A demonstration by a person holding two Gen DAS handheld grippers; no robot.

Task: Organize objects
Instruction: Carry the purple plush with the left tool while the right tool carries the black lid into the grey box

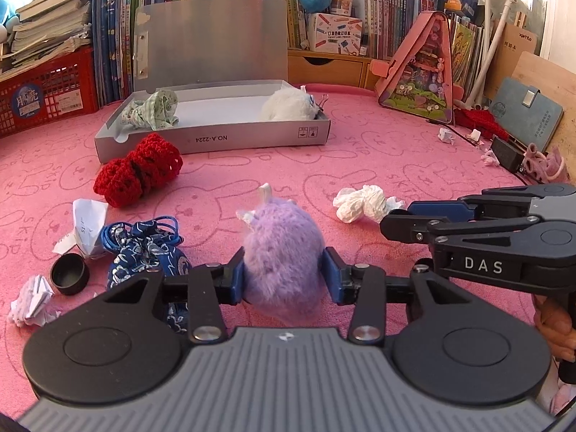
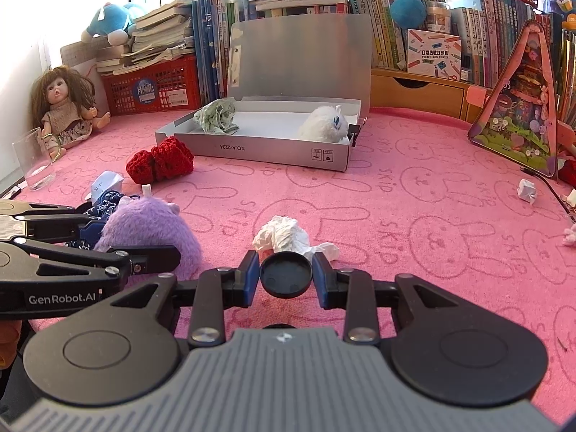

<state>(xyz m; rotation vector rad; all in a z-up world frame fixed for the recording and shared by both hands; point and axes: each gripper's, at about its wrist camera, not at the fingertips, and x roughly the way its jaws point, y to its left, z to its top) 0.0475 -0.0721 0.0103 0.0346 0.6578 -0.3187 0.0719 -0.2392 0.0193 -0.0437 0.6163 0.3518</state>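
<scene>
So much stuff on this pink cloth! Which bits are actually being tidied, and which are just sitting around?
Being tidied: purple fluffy toy in left gripper; black cap in right gripper; silver box, holding white fluffy toy; red crochet piece.

Just sitting around: doll; books; red basket.

Two grippers are in view: the left gripper (image 1: 284, 277) and the right gripper (image 2: 286, 279). There is one open grey box (image 1: 216, 136) holding two things, one white plush toy (image 1: 288, 105) and one green patterned cloth (image 1: 154, 109). On the pink mat (image 1: 360, 165) lie one purple plush toy (image 1: 282, 248), one red crocheted piece (image 1: 138, 172), one blue patterned pouch (image 1: 151, 252) and one crumpled white tissue (image 1: 363, 203). Two black round caps show: one (image 1: 69, 273) on the mat, one (image 2: 286, 278) between fingers. One doll (image 2: 63, 104) and one clear glass (image 2: 32, 160) stand at the left edge.
</scene>
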